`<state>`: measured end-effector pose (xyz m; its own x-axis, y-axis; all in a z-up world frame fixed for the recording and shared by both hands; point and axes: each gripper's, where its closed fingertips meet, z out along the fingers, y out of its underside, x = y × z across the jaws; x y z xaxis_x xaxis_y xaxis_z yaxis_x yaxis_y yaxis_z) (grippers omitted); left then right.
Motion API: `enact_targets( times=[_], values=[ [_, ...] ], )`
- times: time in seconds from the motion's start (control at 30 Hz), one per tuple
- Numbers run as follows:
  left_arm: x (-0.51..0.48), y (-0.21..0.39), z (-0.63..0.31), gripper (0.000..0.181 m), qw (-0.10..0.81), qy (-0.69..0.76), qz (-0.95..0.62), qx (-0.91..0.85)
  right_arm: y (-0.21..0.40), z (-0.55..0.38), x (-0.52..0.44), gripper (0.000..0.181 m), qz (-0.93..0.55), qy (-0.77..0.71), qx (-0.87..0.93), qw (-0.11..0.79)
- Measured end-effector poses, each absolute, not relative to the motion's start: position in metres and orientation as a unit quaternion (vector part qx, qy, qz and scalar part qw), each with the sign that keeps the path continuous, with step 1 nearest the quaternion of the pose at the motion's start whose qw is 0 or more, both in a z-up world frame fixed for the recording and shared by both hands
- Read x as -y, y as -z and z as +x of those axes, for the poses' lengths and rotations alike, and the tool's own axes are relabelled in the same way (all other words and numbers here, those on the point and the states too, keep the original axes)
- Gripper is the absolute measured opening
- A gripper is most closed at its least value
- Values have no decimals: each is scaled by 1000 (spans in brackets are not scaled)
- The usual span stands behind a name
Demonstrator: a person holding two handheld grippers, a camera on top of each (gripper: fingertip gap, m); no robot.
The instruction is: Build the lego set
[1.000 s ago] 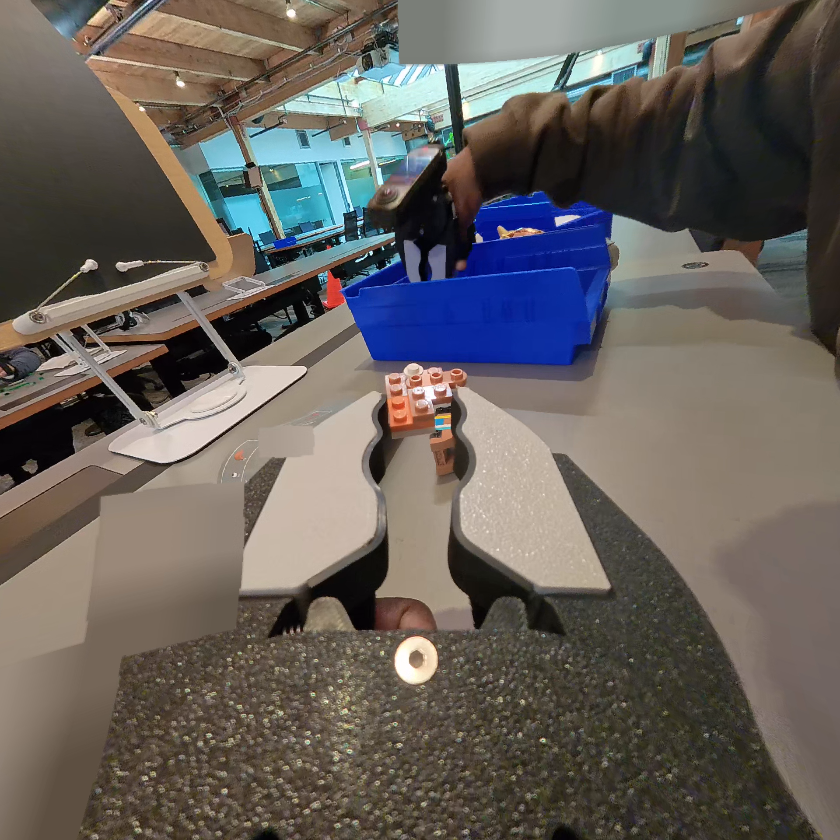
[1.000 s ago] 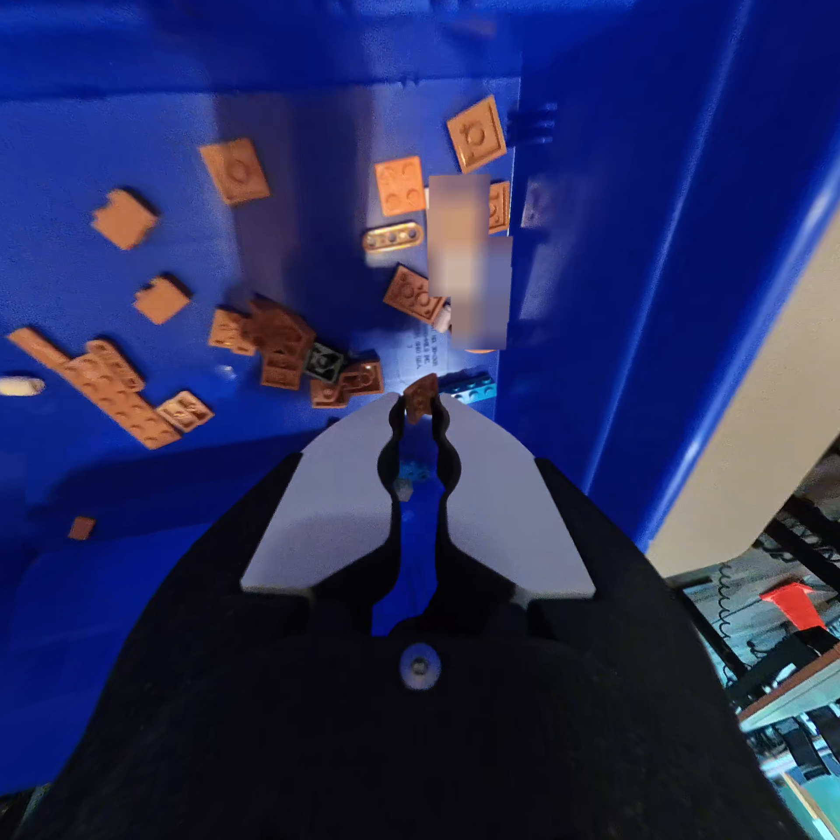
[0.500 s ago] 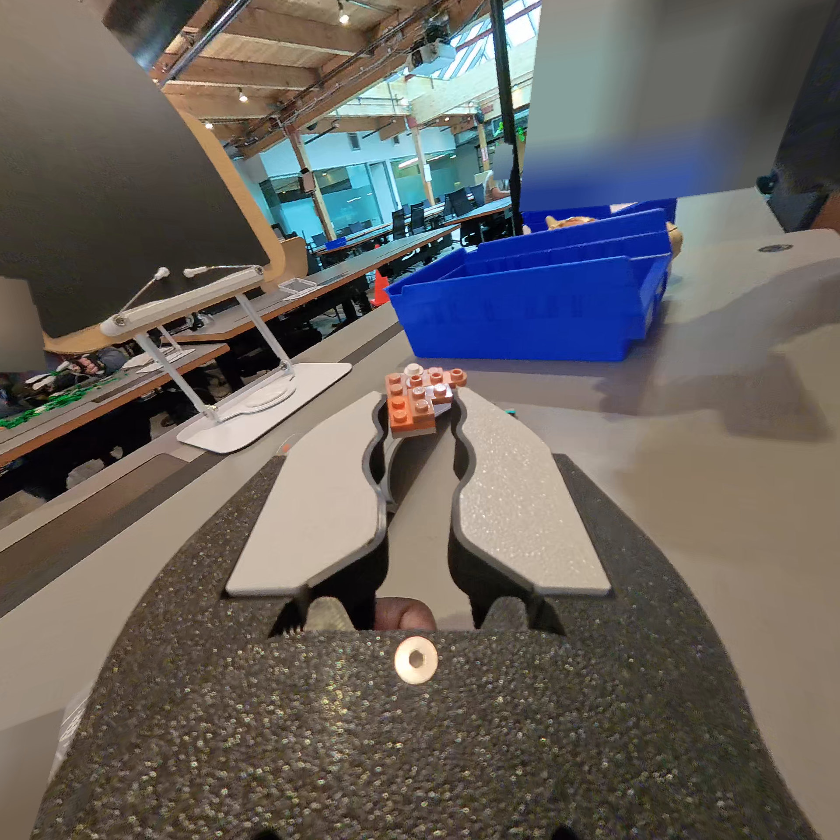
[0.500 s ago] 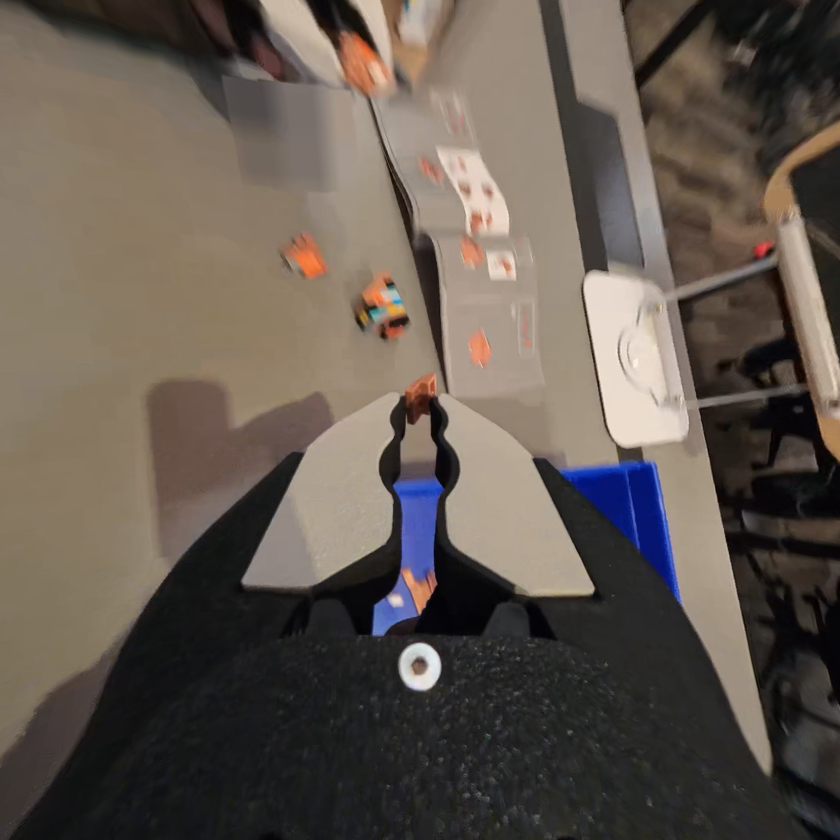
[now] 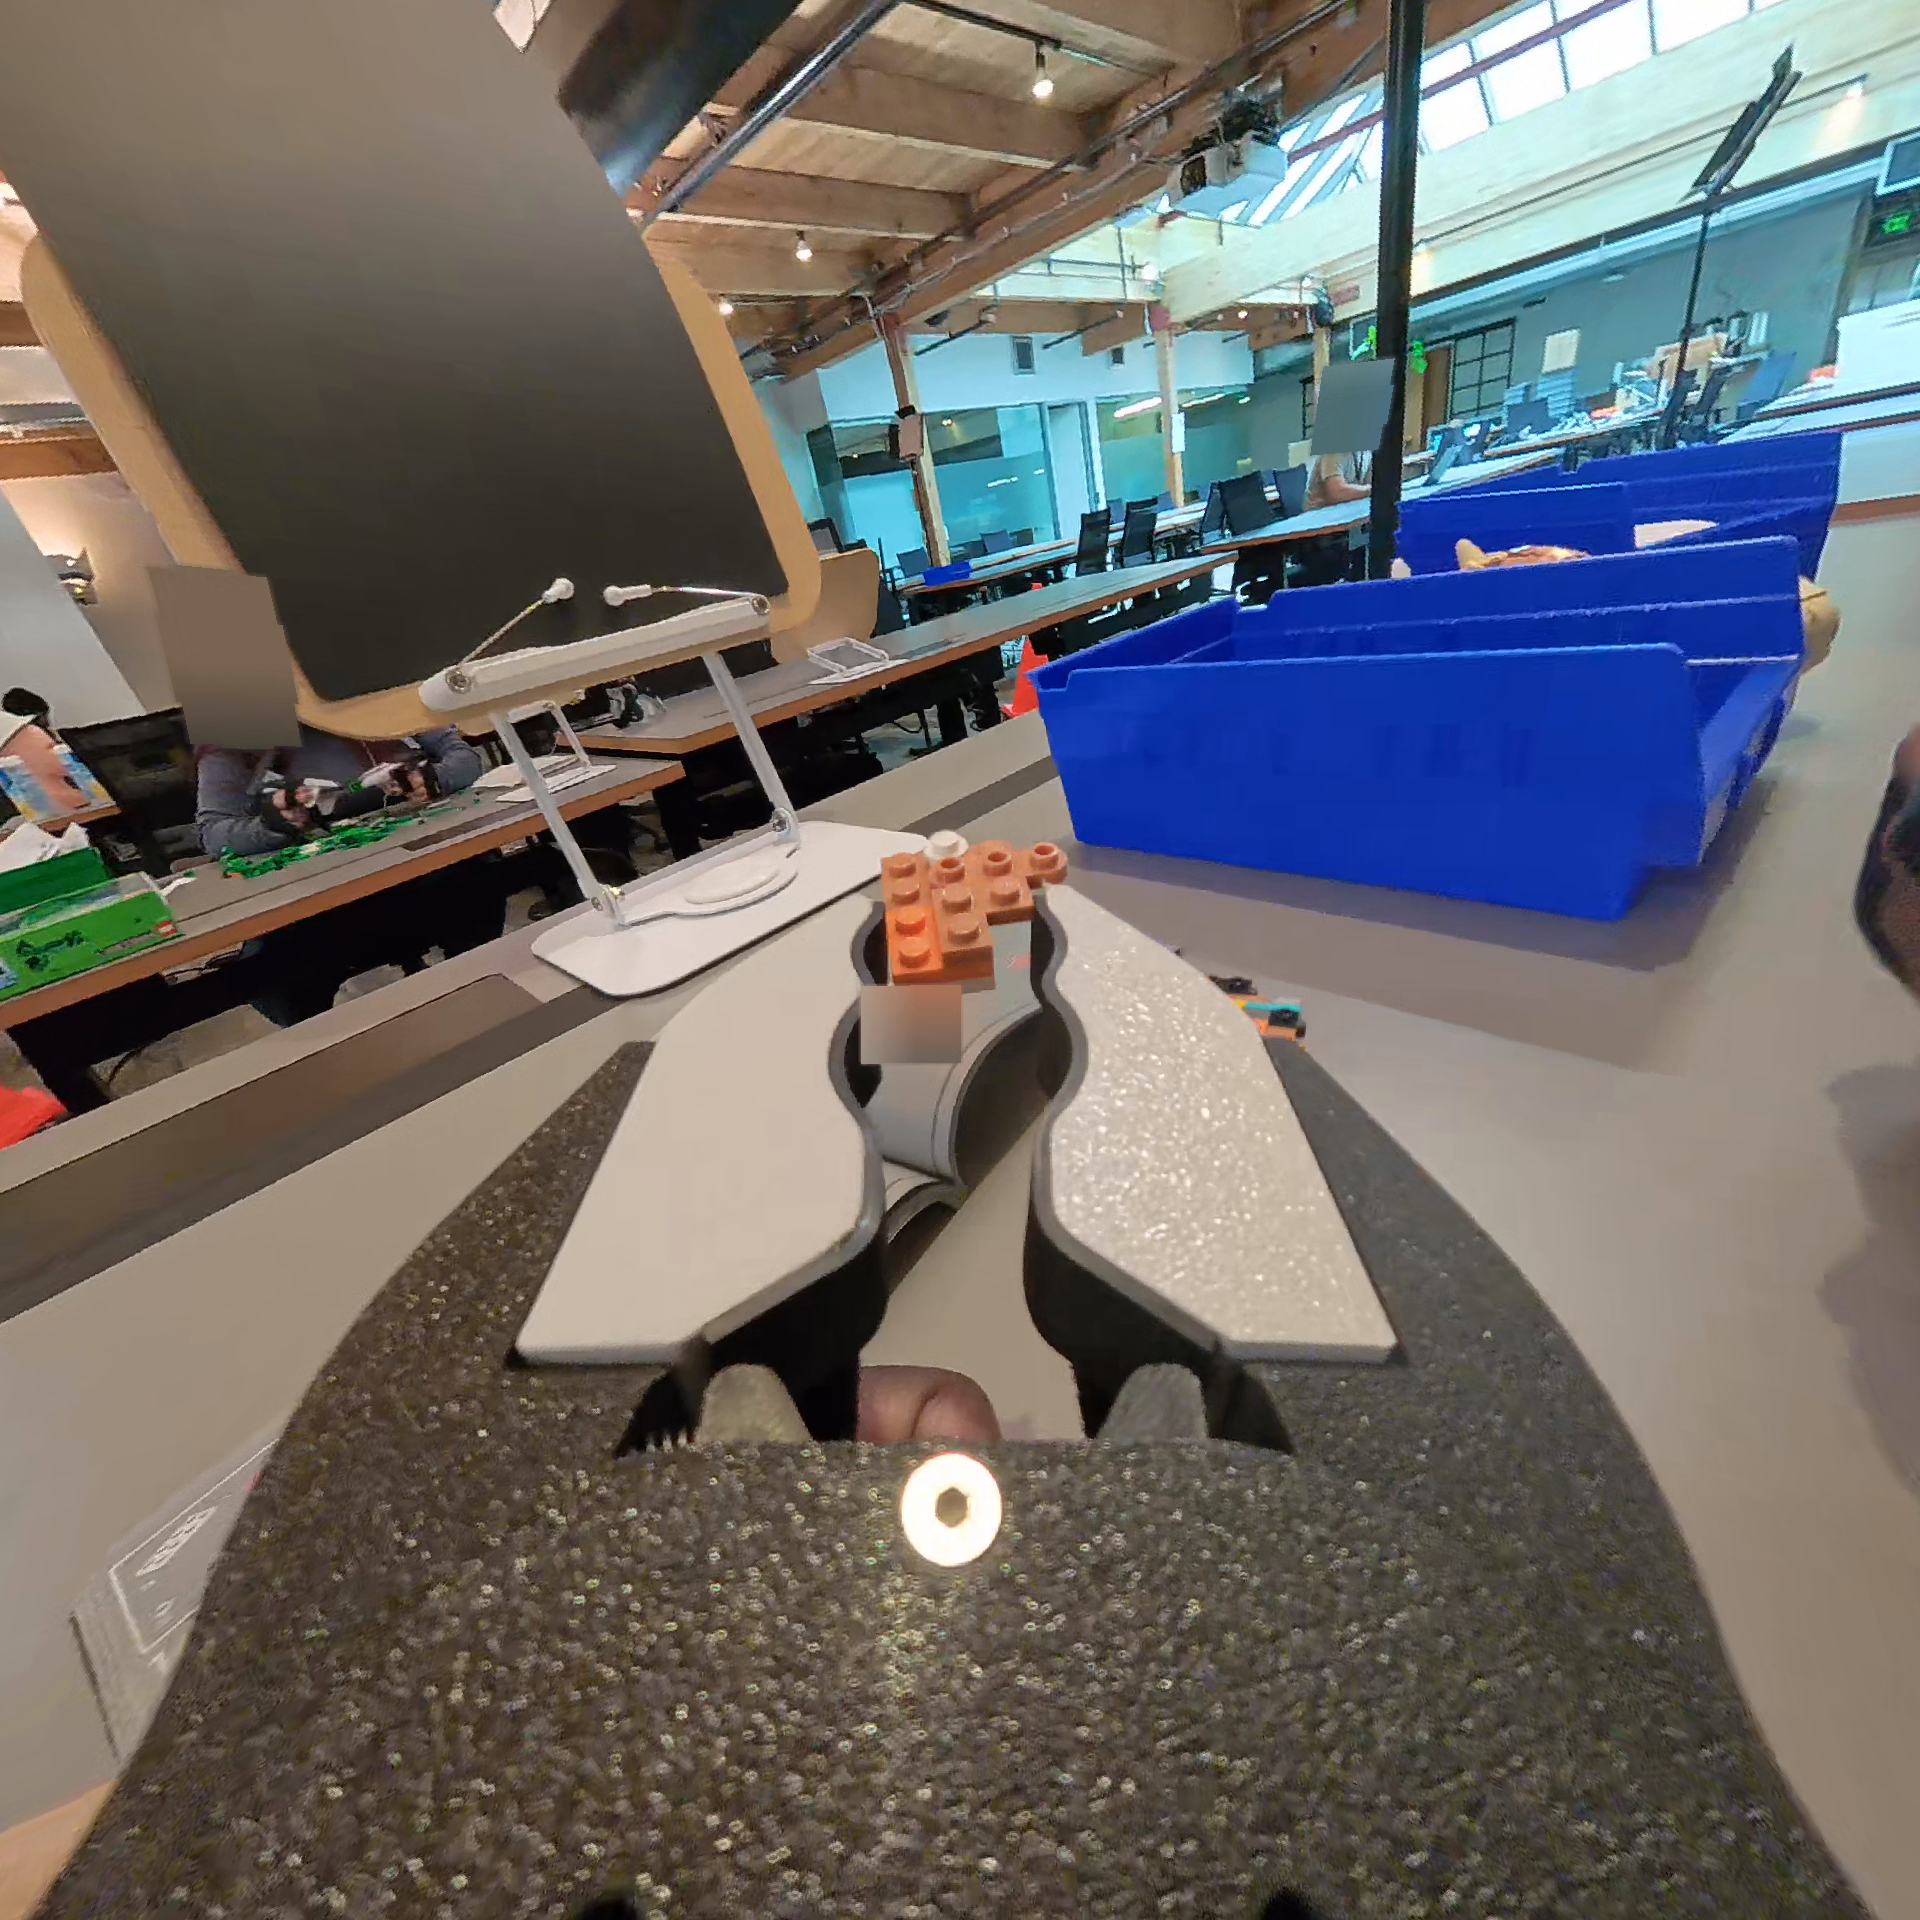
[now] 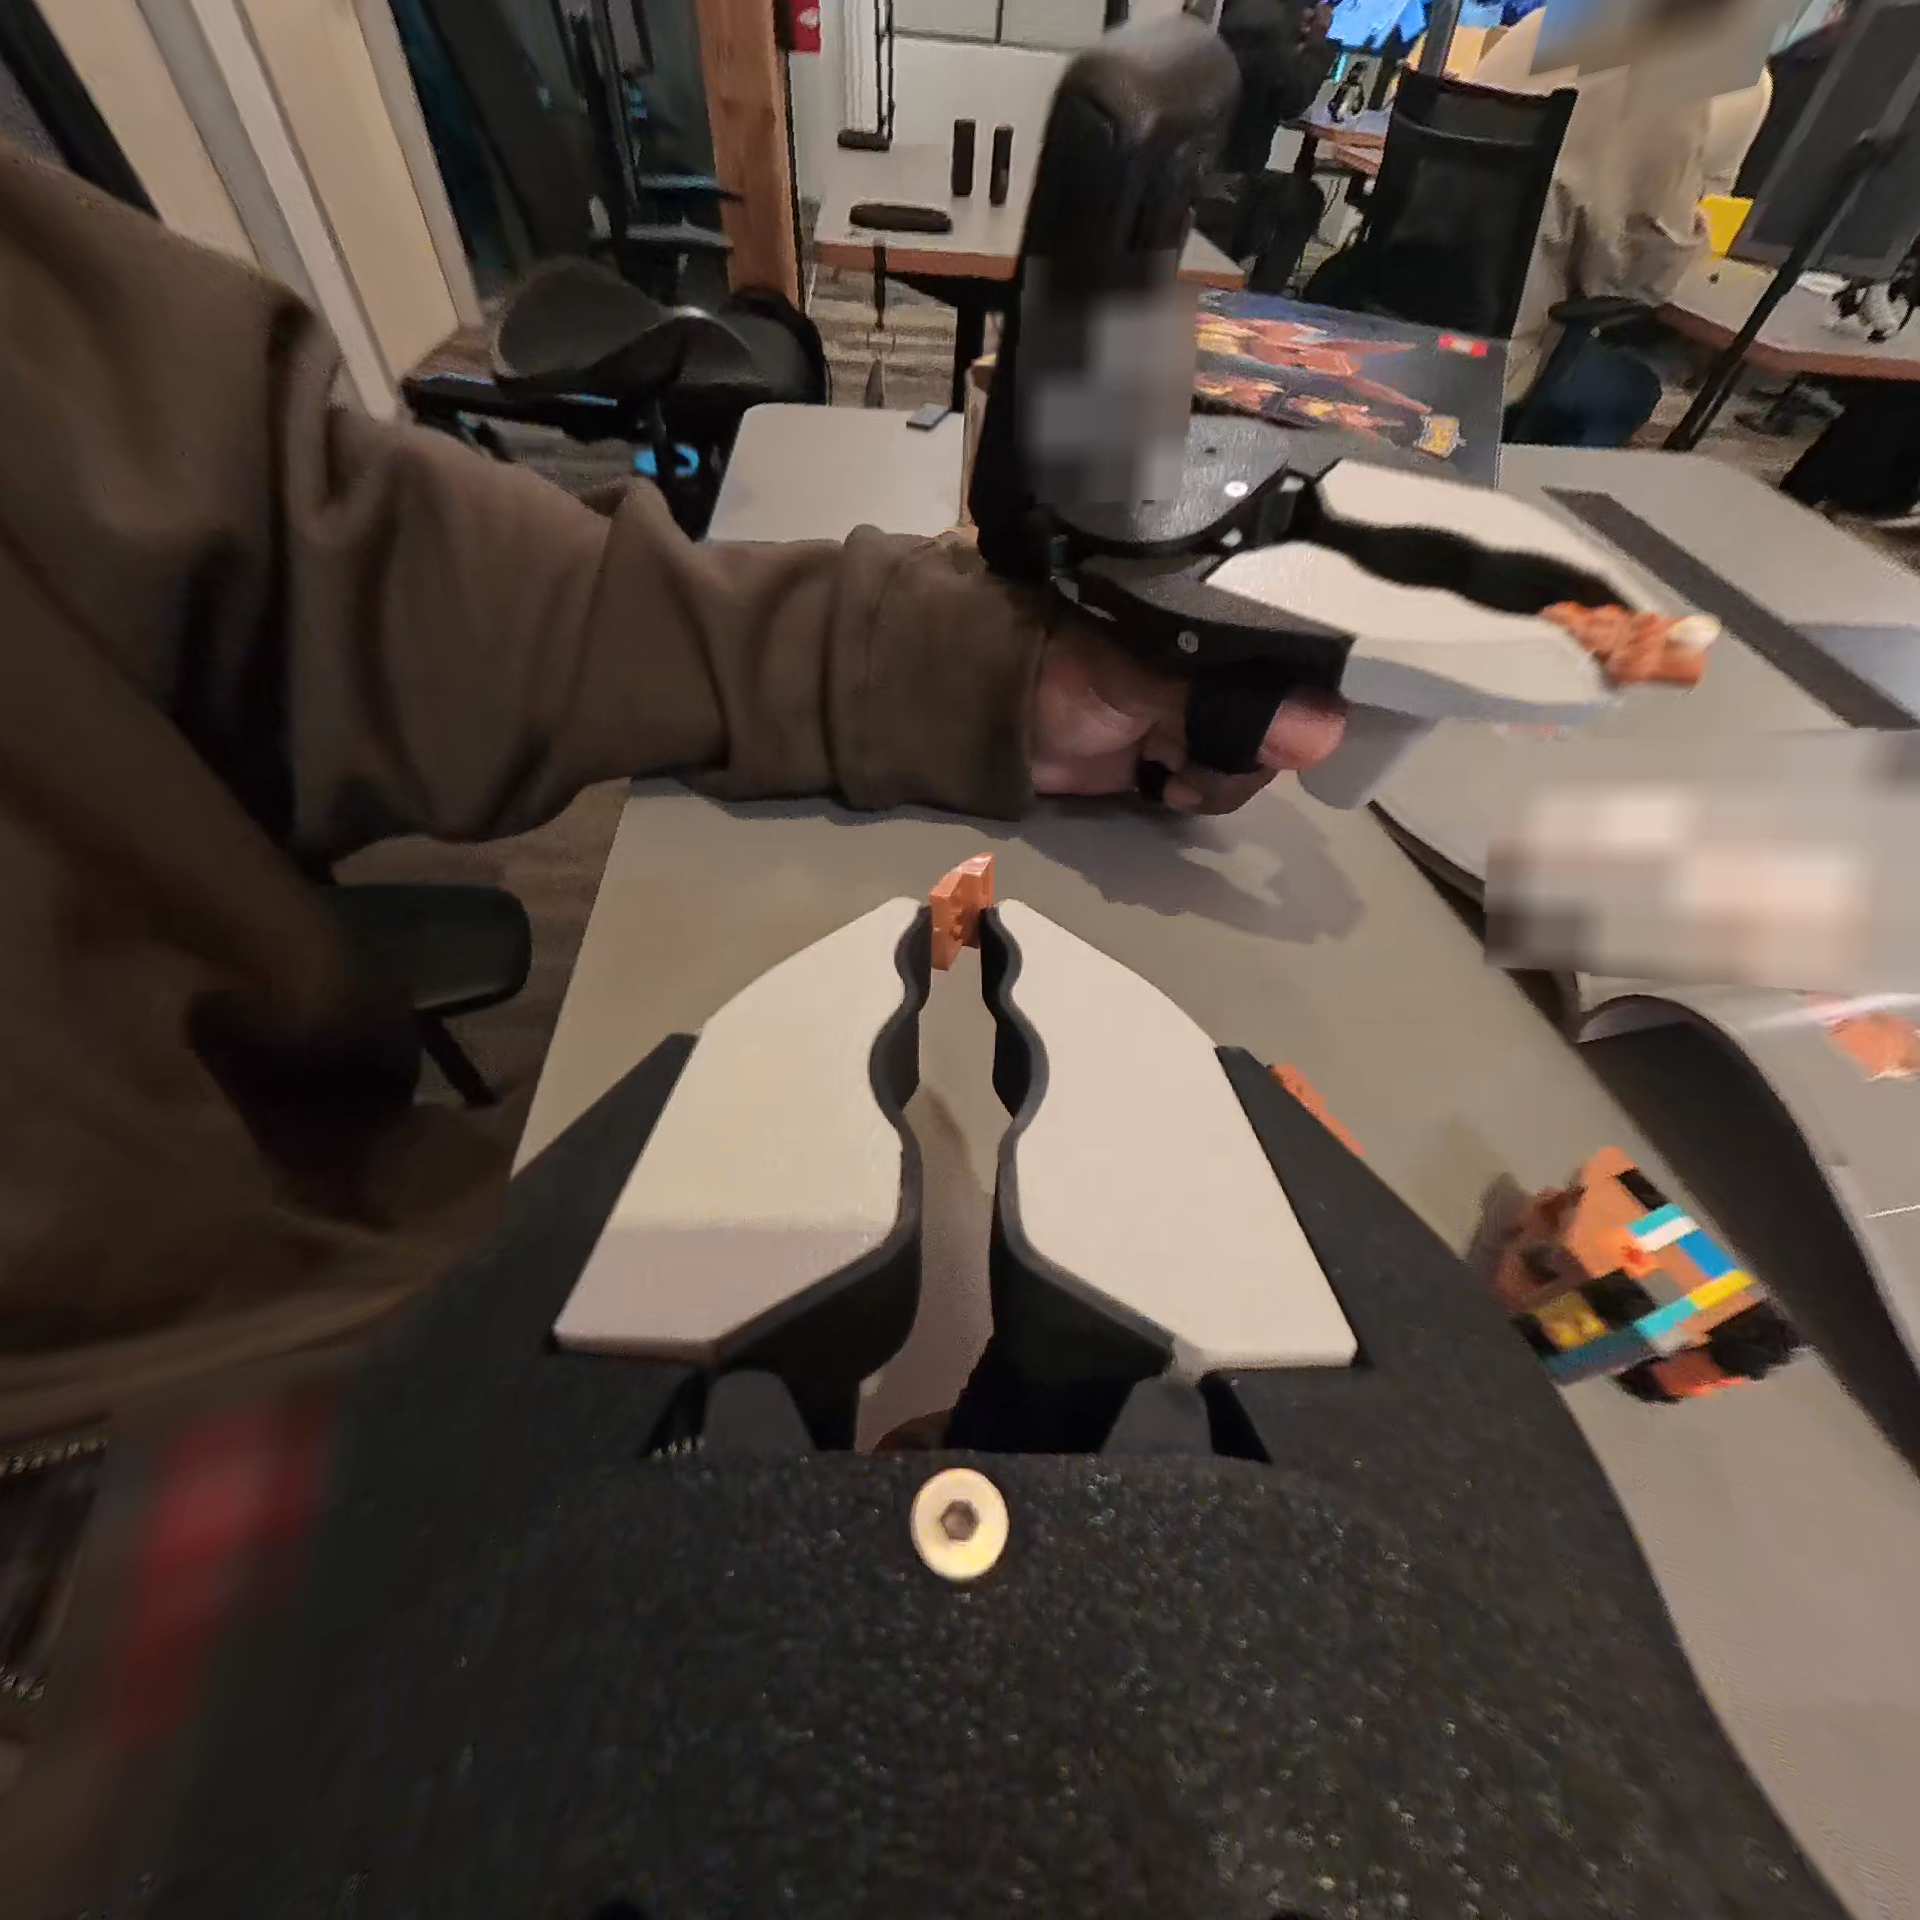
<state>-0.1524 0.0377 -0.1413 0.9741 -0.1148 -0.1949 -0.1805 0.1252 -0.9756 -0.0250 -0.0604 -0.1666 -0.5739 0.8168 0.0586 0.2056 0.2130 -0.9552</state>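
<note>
Bright, even light falls from ceiling lamps (image 5: pixel 1042 85) and skylights (image 5: pixel 1558 62), and soft shadows lie on the surface (image 5: pixel 1558 1195). The left wrist view is sharp. The right wrist view is motion-blurred, most at the model (image 6: pixel 1631 1283) by its right edge. Both bend at the edges.

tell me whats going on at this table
A person is building a lego set with two handheld grippers. The left gripper is shut on an orange plate assembly, held above the grey table. The right gripper pinches a small orange piece. A multicoloured sub-build lies on the table; blue bins stand behind.
</note>
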Motion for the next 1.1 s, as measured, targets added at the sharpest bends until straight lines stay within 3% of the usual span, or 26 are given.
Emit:
enact_targets(
  times=[0.4, 1.1],
  values=[
    [-89, 115, -112, 26, 745, -28, -632, -212, 171, -27, 42, 4, -380, -584, 650, 302],
    [-56, 149, -121, 26, 721, -22, -666, -190, 168, -34, 26, 4, -420, -626, 609, 247]
  ],
)
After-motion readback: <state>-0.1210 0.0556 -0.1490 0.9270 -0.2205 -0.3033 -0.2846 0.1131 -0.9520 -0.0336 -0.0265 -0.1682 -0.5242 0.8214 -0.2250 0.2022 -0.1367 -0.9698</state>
